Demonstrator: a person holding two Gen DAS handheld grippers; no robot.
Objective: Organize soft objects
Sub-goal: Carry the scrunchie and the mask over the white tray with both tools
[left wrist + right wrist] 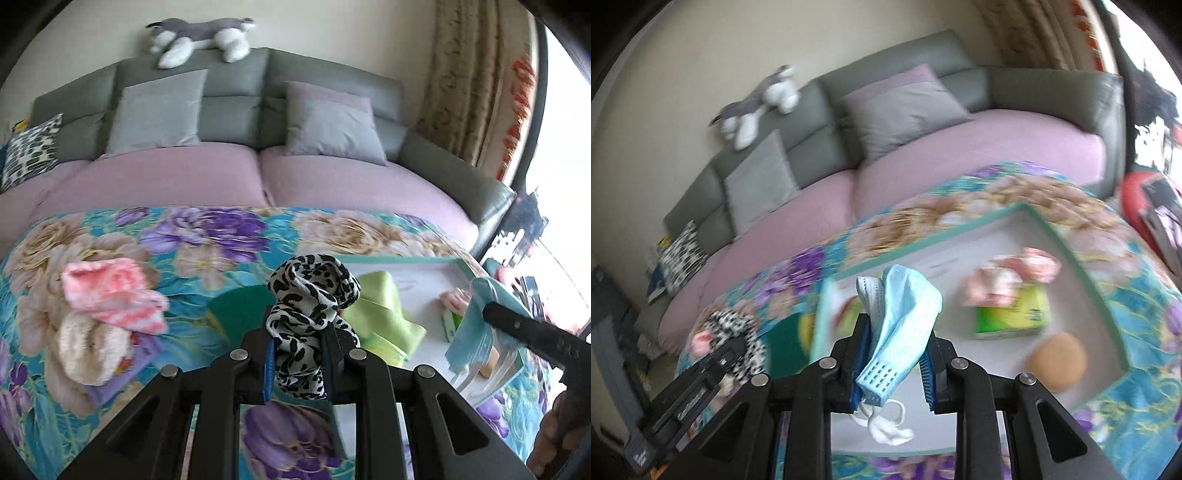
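Observation:
My left gripper (297, 354) is shut on a black-and-white leopard-print cloth (314, 291) and holds it above the floral blanket (207, 236). My right gripper (895, 354) is shut on a light blue face mask (905, 314) and holds it over the white tray with a teal rim (960, 221). In the left wrist view the mask (476, 325) hangs at the right over the tray (417, 273). A pink-and-white fluffy sock (110, 291) and a cream fluffy item (88, 350) lie on the blanket at the left.
The tray holds a green cloth (388, 317), a green tissue pack (1012, 317), pink soft items (1012, 273) and a tan round sponge (1058, 360). A dark green item (236, 310) lies by the tray. Behind are a sofa with cushions (332, 122) and a plush husky (199, 37).

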